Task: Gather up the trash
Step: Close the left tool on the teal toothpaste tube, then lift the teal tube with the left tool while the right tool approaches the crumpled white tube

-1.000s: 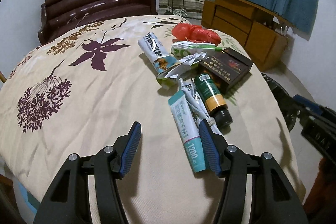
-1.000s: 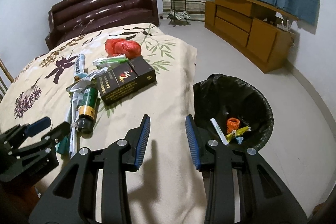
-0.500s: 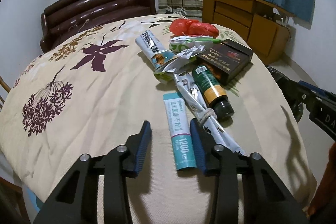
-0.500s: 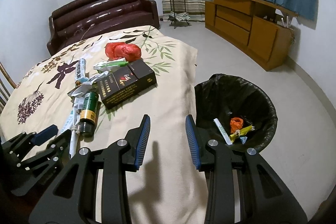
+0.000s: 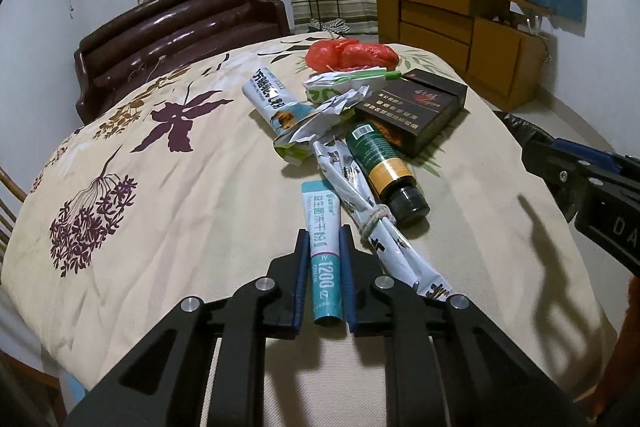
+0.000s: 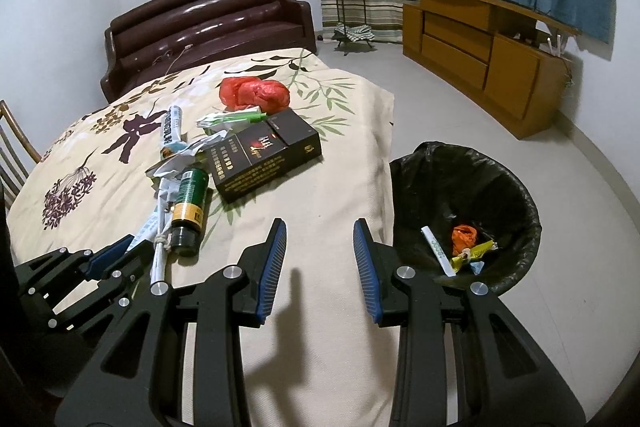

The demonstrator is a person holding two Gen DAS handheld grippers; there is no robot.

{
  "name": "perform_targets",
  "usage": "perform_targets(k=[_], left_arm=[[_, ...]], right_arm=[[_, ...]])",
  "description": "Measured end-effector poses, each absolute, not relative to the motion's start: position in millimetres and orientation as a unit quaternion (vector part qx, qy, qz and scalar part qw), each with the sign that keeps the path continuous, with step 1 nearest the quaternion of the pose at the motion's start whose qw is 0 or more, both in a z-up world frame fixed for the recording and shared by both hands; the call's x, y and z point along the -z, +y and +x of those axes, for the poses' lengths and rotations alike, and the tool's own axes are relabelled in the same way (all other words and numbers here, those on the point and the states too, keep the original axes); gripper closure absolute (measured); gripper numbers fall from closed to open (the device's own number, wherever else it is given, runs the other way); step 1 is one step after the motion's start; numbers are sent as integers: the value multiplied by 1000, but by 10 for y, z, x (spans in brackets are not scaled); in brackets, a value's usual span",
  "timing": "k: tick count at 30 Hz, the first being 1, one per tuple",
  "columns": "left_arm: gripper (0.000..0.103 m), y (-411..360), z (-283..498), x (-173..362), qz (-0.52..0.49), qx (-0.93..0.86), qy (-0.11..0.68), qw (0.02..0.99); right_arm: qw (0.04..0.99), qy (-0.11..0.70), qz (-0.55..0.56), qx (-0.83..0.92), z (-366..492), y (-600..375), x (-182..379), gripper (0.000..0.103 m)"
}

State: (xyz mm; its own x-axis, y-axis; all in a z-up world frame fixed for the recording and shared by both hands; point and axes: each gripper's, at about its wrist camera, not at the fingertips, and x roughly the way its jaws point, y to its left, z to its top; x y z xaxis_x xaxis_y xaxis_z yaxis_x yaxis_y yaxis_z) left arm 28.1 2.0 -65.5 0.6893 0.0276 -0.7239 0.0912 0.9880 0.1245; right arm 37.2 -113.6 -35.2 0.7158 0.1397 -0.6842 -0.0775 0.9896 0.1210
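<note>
Fingers of the left gripper (image 5: 324,239) are pressing on both long sides of the teal tube (image 5: 323,235), at its lower half, so the claw is pinching this tube. The tube is lying flat on the tablecloth (image 5: 200,195), near the front edge of the table, and its far end is pointing to the pile of trash.

The tube is looking light and soft, probably half empty, so it is likely bending or squashing under a hard grip. Its printed skin is smooth and may be slipping between the blue pads. Holding it across the width near the middle, as now, seems better than at the flat crimped end.

Just beside it on the right, a tied paper bundle (image 5: 372,203) is lying, touching or almost touching the tube, and next to that the green bottle (image 5: 380,167). The bundle may be dragging along when the tube is lifting. Farther toward the middle of the table are lying a crumpled wrapper (image 5: 324,111), a dark box (image 5: 416,107) and a red plastic bag (image 5: 352,55).

The right gripper (image 6: 320,255) is hanging over the front right part of the table with its fingers spread, holding nothing. The black-lined bin (image 6: 460,183) is standing on the floor just beside the right edge of the table, with a few pieces already inside.
</note>
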Motion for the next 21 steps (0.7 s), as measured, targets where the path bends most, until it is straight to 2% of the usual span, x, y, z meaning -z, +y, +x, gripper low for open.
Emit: perform_targets(k=[21], left_arm=[[90, 207, 327, 641, 57, 4, 393, 918]], right_arm=[[923, 378, 41, -56, 384, -1152, 413, 69]])
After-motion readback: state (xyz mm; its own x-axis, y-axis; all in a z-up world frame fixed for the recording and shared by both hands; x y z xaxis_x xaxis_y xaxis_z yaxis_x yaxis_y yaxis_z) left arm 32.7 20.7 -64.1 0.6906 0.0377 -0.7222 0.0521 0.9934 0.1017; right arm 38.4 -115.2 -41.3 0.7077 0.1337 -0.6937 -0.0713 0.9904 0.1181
